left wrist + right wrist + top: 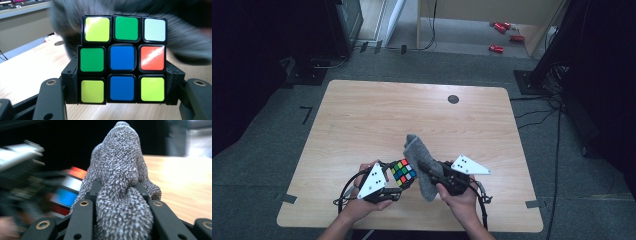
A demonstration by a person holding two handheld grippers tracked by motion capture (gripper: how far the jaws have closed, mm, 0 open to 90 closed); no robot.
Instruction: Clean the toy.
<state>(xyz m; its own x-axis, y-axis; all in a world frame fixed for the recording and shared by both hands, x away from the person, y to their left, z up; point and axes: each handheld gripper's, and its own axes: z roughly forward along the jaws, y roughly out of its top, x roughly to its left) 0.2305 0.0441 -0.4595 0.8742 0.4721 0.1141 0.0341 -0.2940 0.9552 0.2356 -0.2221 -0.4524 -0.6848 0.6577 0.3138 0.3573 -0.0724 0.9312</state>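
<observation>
A colourful puzzle cube (403, 172) is clamped between the jaws of my left gripper (398, 181), just above the front of the wooden table (362, 115). In the left gripper view the cube (122, 58) shows yellow, green, blue, white and orange squares, and the jaws press on its two sides. My right gripper (428, 170) is shut on a grey knitted cloth (418, 161), which hangs right beside the cube. In the right gripper view the cloth (120, 177) bunches up between the jaws, with the blurred cube (67, 192) to its left.
A small dark round disc (453, 99) is set in the table near its far edge. Red cans (503, 35) lie on the floor beyond the table. Dark equipment and cables stand at both sides.
</observation>
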